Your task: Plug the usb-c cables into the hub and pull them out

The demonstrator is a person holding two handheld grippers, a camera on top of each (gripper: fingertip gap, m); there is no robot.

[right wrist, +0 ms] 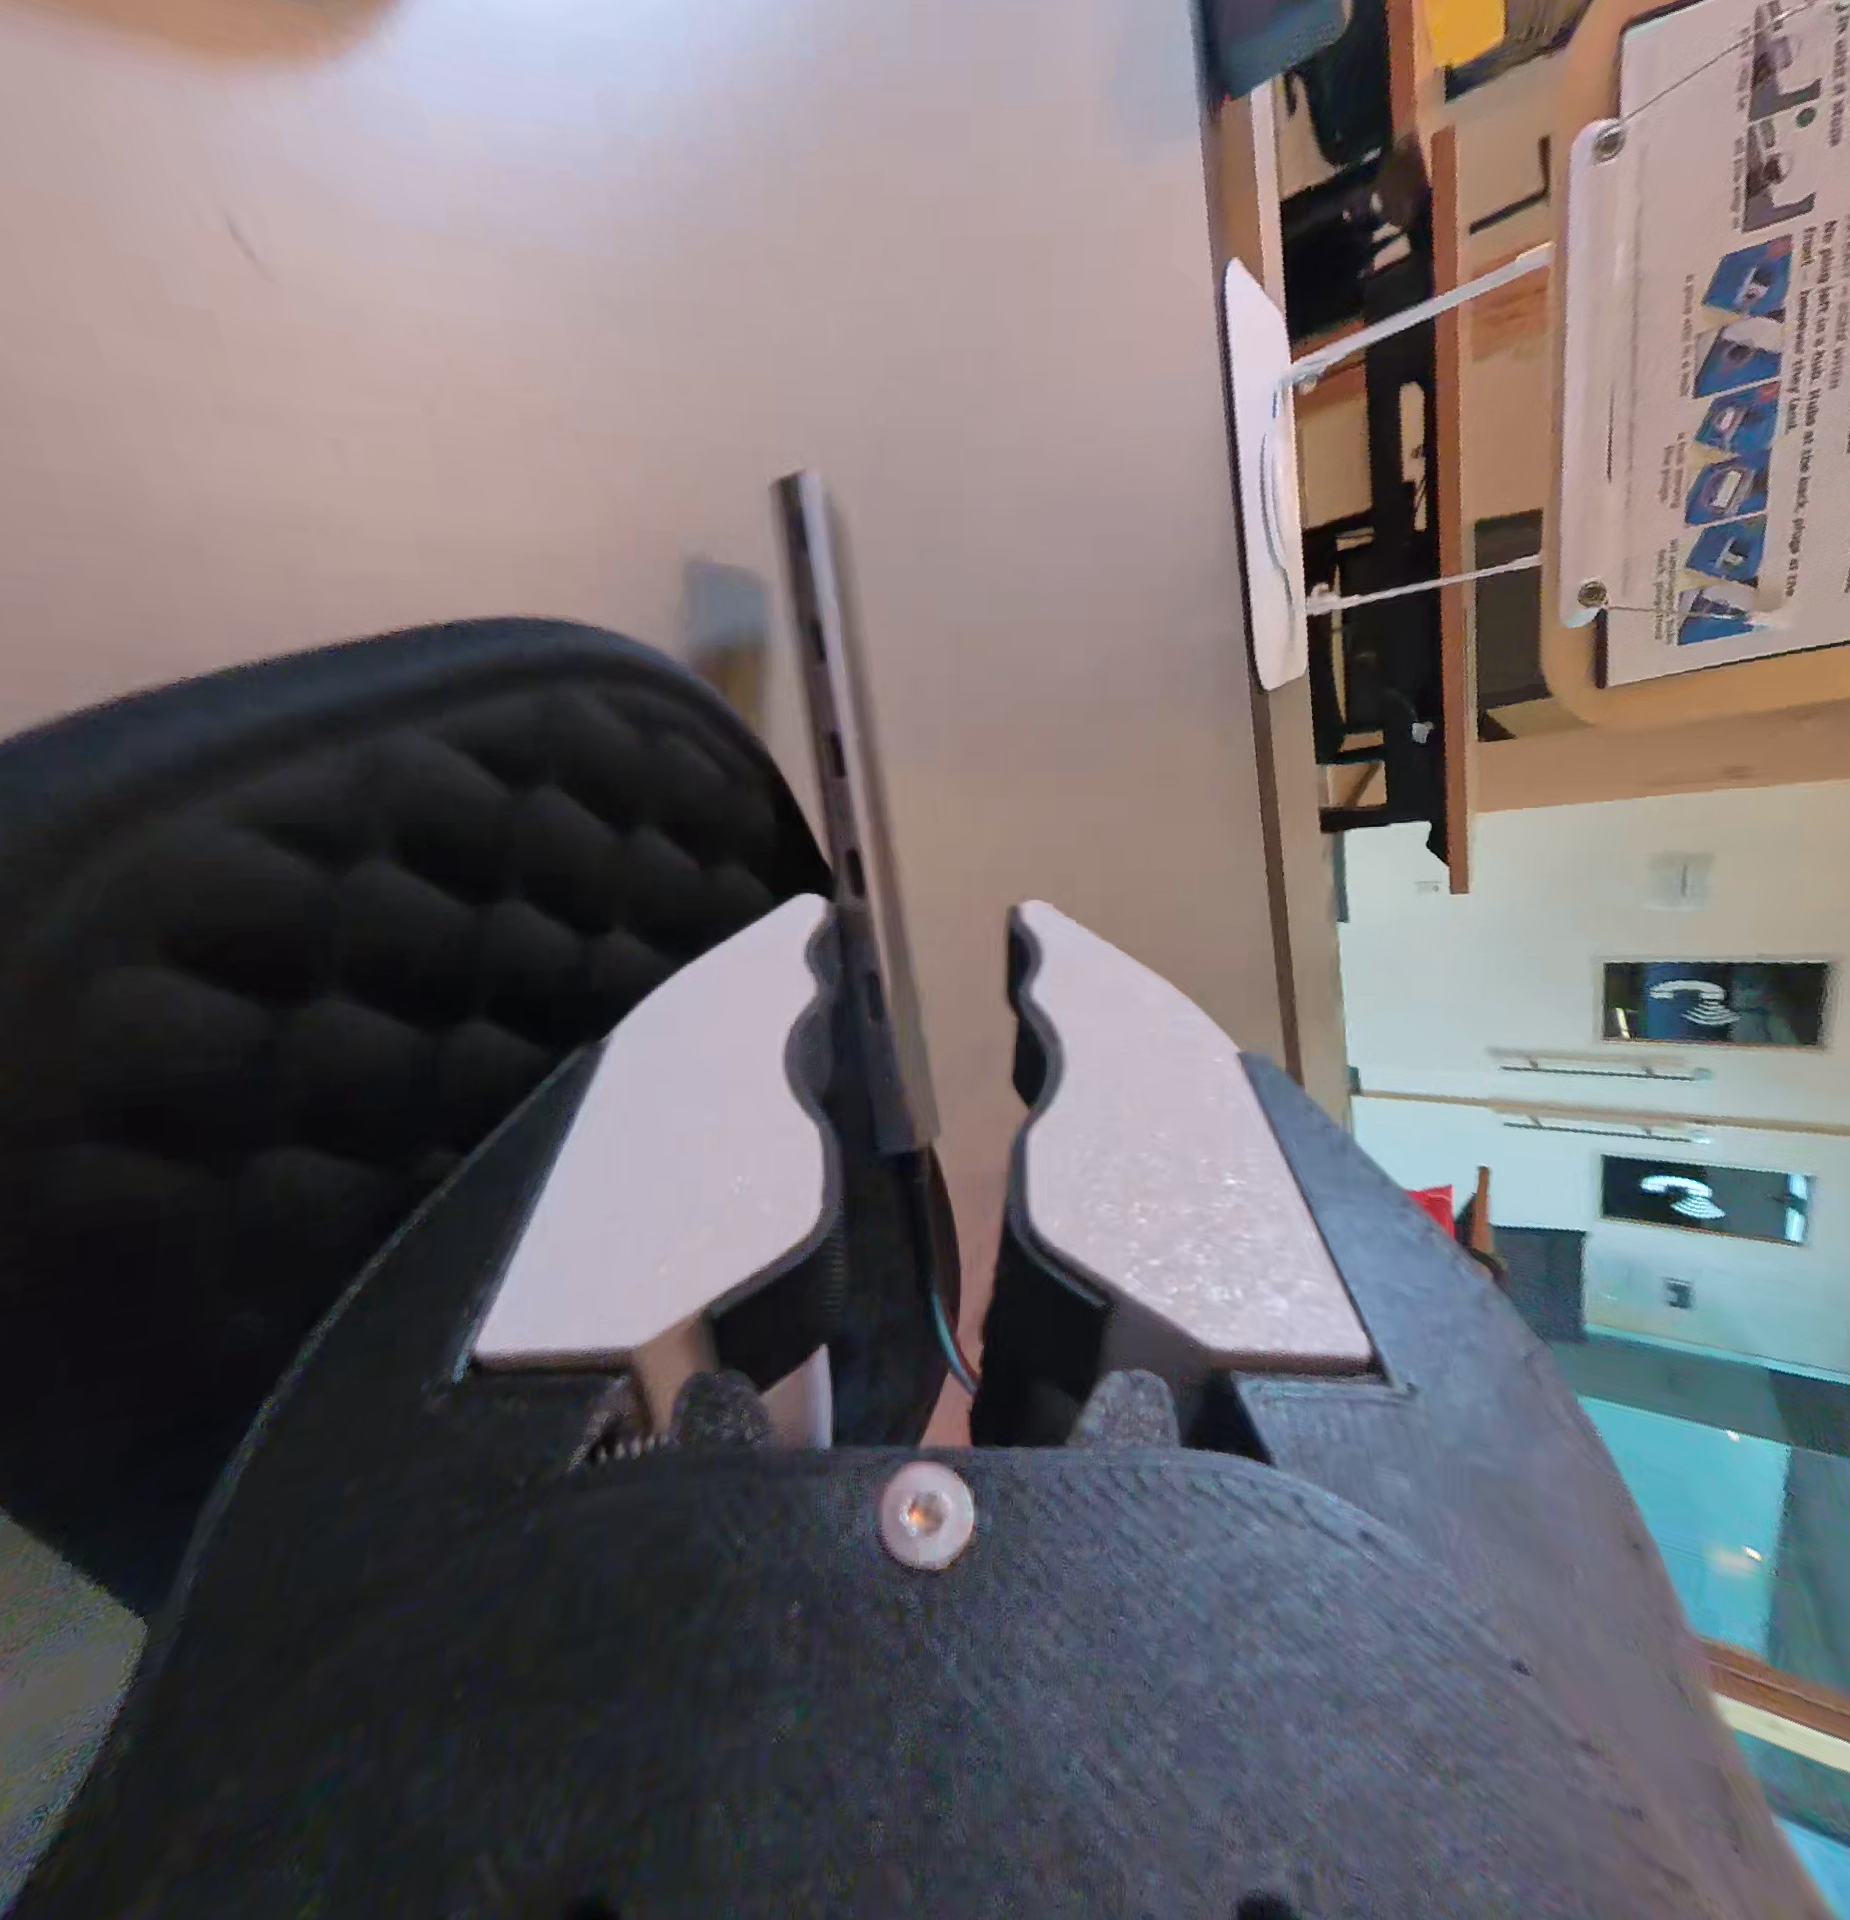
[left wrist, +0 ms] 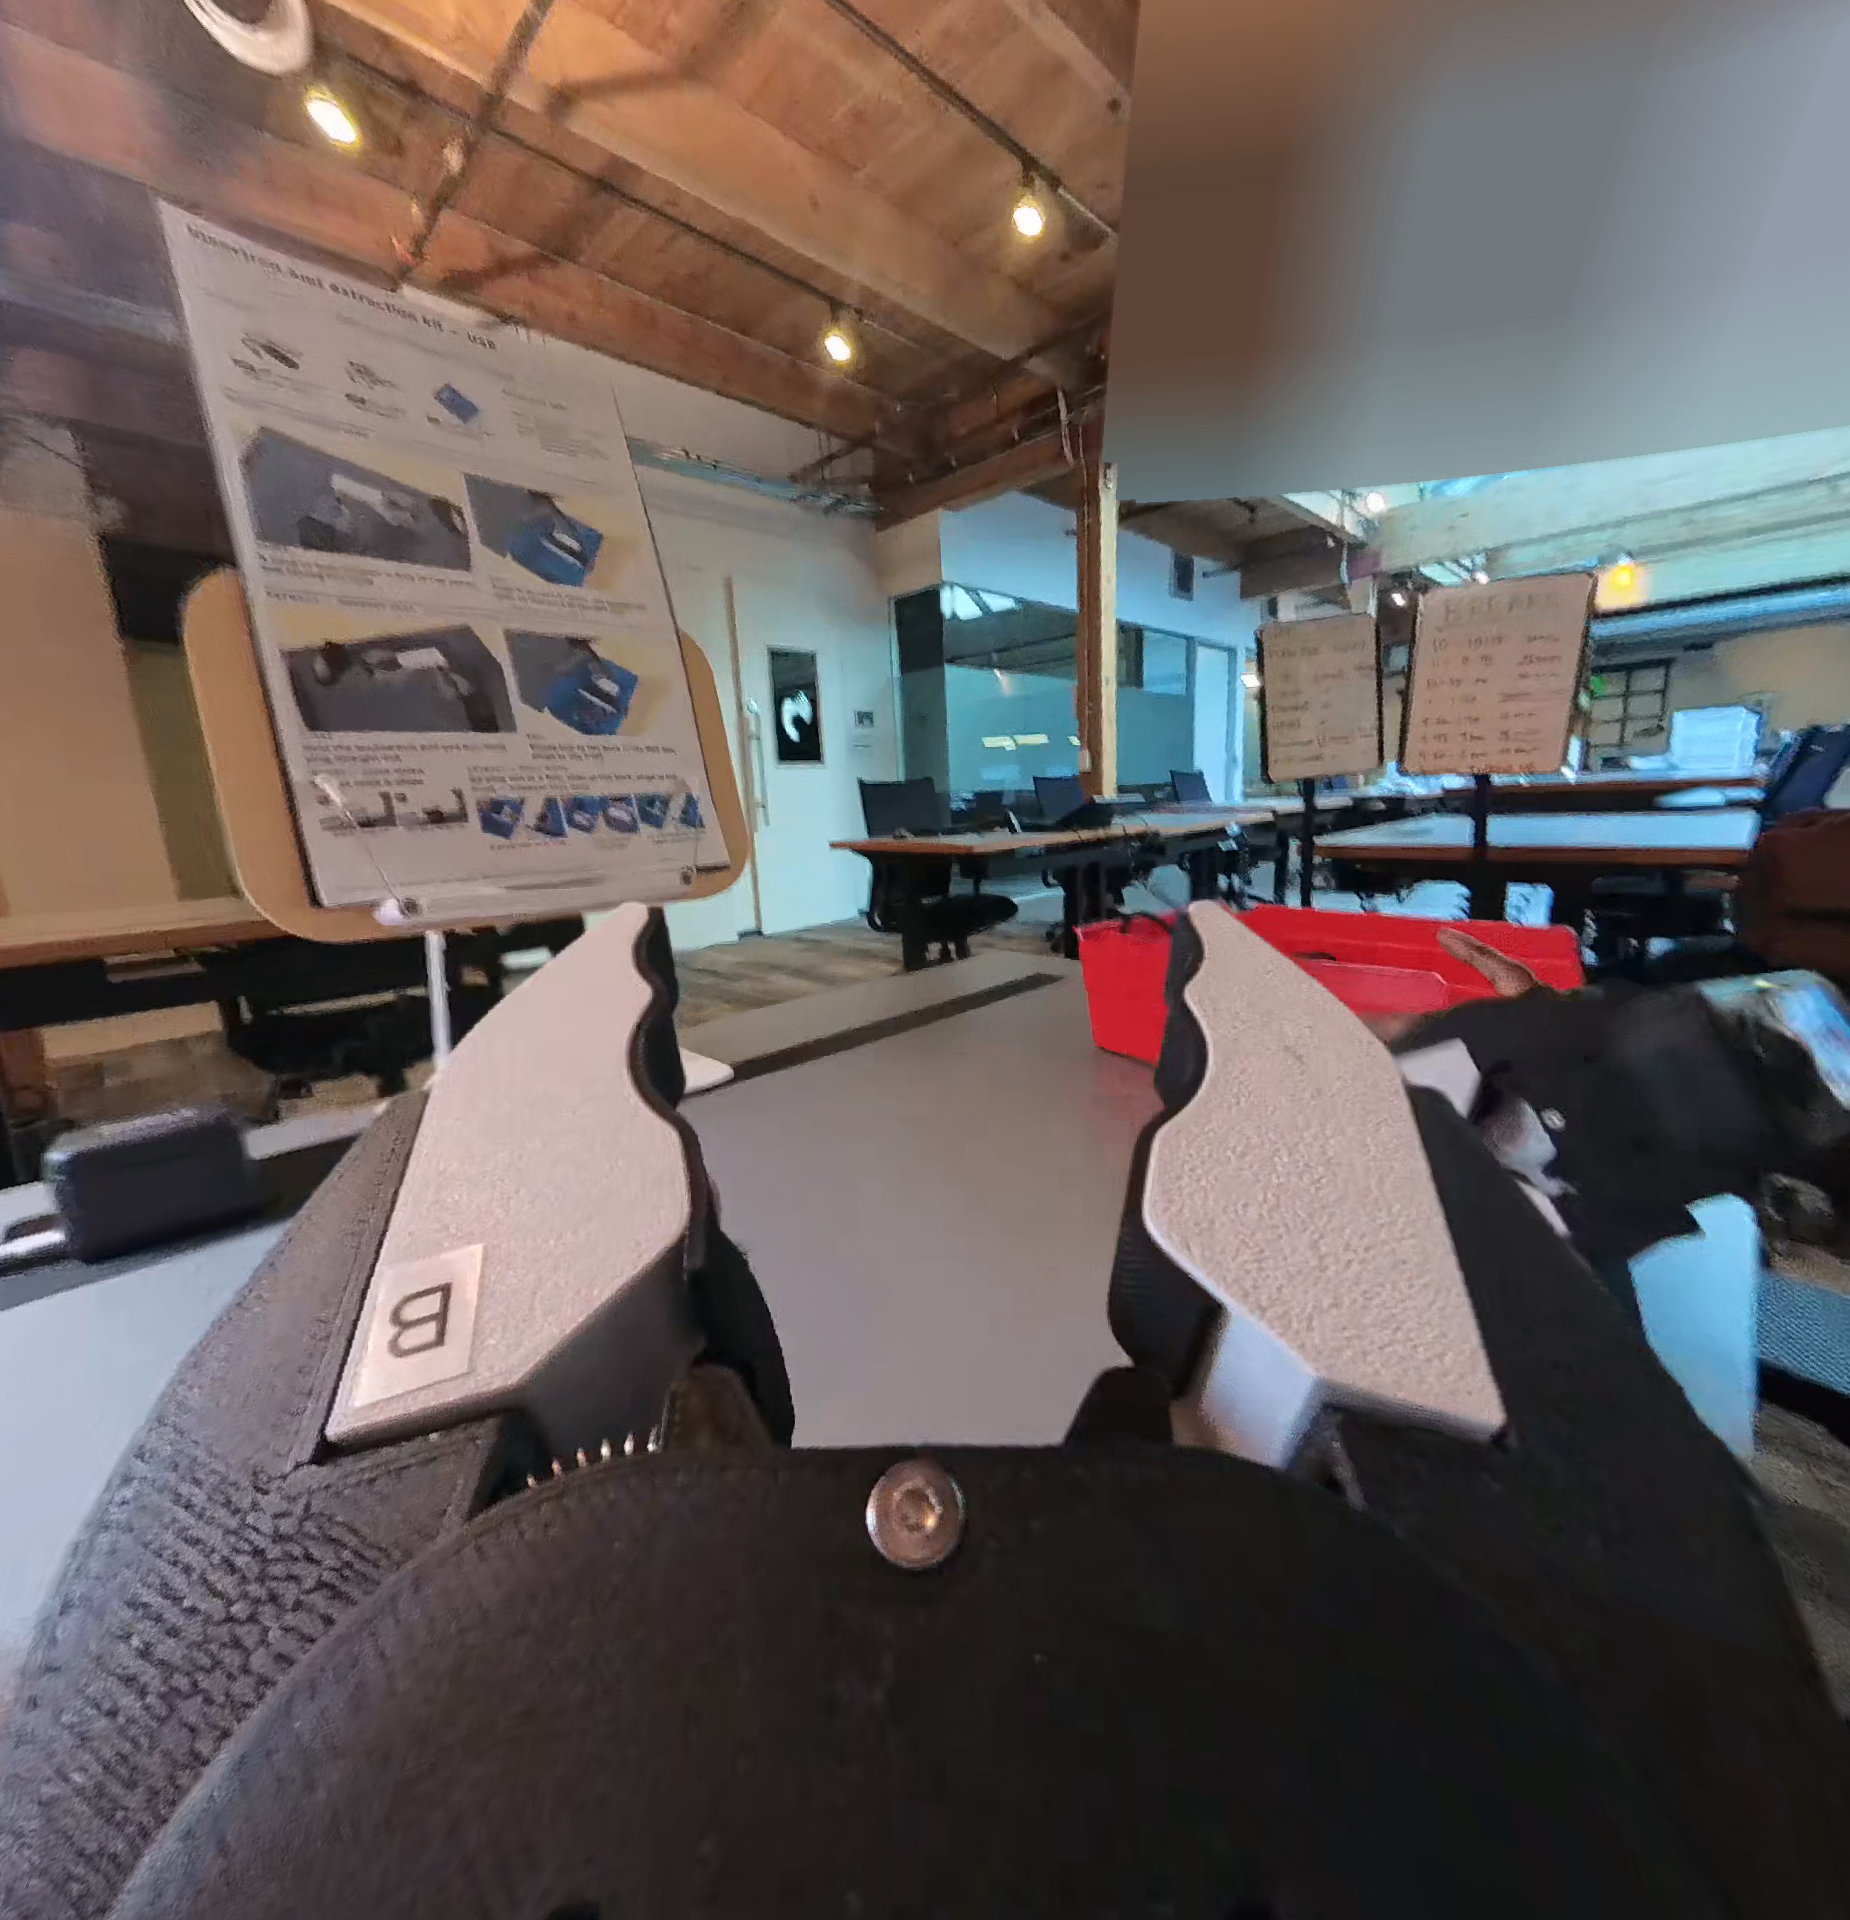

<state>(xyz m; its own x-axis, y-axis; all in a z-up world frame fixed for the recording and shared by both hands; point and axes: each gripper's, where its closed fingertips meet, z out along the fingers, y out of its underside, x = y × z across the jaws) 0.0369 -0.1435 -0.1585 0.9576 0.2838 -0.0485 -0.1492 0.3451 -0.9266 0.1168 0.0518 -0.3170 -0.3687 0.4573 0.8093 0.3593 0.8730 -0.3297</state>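
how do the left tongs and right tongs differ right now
The left tongs gape wide with only bare grey table between them; the right tongs stand narrower, with the slim grey hub in their gap. The left view sits level; the right view is rolled sideways. Both are open, gripping nothing.

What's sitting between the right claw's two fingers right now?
In the right wrist view, the slim grey hub stands edge-on between the fingers of the open right claw, close against one finger, with its cable trailing back; the rest of the gap is bare table.
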